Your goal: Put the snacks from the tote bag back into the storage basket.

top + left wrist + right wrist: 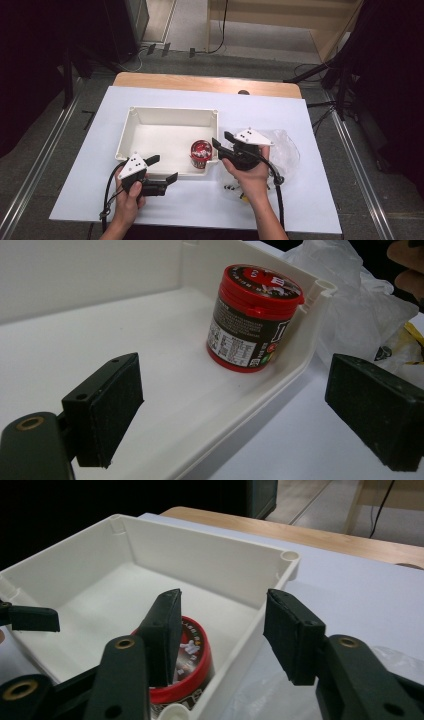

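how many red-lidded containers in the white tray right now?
1. A red-lidded round plastic candy tub stands upright in the white rectangular plastic tray, in its near right corner, by the right gripper. The rest of the tray floor is bare; none look hidden.

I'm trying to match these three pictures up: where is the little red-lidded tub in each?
High view: red-lidded tub just left of centre, in the white tray's near right corner.
Left gripper view: upper centre, in that corner.
Right gripper view: bottom centre, behind a jaw.
Shared landmark: the tray.
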A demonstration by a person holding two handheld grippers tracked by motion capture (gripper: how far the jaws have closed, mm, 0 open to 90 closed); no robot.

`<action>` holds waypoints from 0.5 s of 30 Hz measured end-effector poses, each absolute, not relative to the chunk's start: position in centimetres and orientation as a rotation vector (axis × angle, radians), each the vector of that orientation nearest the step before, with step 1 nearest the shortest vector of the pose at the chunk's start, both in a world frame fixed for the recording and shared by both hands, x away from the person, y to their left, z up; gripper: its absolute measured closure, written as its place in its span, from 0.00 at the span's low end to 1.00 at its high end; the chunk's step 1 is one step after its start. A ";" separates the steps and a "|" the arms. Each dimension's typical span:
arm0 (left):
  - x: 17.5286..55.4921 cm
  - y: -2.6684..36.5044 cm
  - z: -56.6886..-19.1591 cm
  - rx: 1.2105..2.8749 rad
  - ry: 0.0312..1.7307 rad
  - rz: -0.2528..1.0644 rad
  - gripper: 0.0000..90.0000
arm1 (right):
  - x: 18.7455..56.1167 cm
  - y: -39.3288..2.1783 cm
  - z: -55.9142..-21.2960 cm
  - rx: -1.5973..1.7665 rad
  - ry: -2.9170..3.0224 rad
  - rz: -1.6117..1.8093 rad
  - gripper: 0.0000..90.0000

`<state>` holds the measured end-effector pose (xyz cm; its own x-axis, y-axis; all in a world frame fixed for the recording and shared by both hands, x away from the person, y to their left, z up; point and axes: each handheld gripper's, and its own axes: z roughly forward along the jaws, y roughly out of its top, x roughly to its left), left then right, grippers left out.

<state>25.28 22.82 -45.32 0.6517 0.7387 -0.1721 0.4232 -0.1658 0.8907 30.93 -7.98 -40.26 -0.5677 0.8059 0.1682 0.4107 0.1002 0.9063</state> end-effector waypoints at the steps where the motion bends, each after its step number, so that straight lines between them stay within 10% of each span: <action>1: 25.3 22.8 -45.3 1.797 0.929 0.367 0.09 | 30.9 -8.3 -40.2 1.201 2.006 1.465 0.54; 15: 24.9 22.8 -45.3 1.807 0.931 0.385 0.10 | 30.1 -12.6 -40.8 1.294 1.946 1.431 0.36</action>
<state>24.95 22.76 -45.26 0.6496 0.7442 -0.1554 0.4176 -0.1785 0.8909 30.11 -12.61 -40.79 -0.4922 0.8481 0.1960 0.4398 0.0479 0.8968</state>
